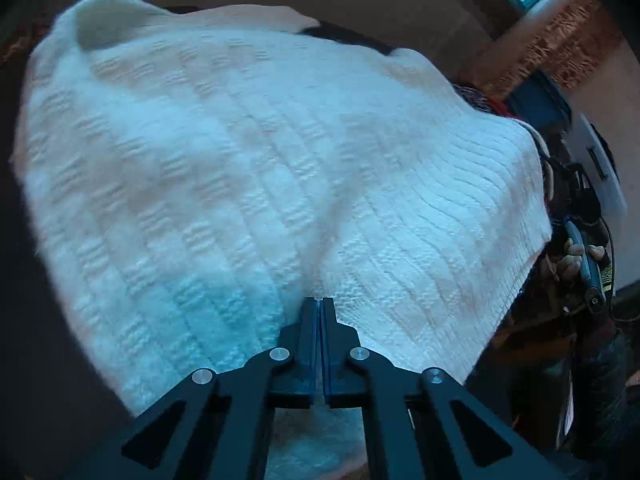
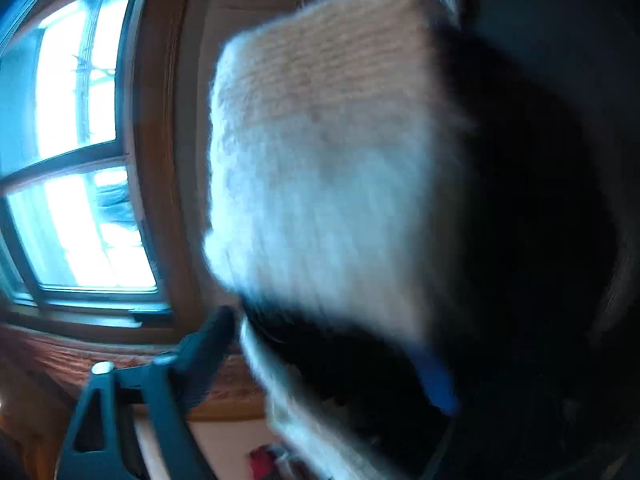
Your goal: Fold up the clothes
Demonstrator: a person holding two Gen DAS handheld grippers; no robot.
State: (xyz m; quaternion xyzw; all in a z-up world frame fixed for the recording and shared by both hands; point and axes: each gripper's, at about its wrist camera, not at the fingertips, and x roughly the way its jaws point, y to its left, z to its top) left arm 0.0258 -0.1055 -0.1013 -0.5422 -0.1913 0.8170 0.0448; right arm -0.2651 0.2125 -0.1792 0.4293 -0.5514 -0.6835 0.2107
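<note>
Pointing down, the left gripper (image 1: 319,303) is pinched tight on the white knit sweater (image 1: 256,168); the right gripper (image 2: 332,344) gapes wide.

Knit fills the way ahead — open room only at its edges

The white ribbed knit sweater (image 1: 256,168) blocks nearly everything ahead; dark bare surface (image 1: 36,320) lies open at left, while a wood-framed window (image 2: 84,152) — and wall — bounds the right gripper's side.

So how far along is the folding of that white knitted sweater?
Early on. The white knitted sweater lies spread over the dark surface with no finished fold visible. In hand: the left gripper is shut at its near edge. The right gripper stands open beside the blurred knit. All the folding remains.
</note>
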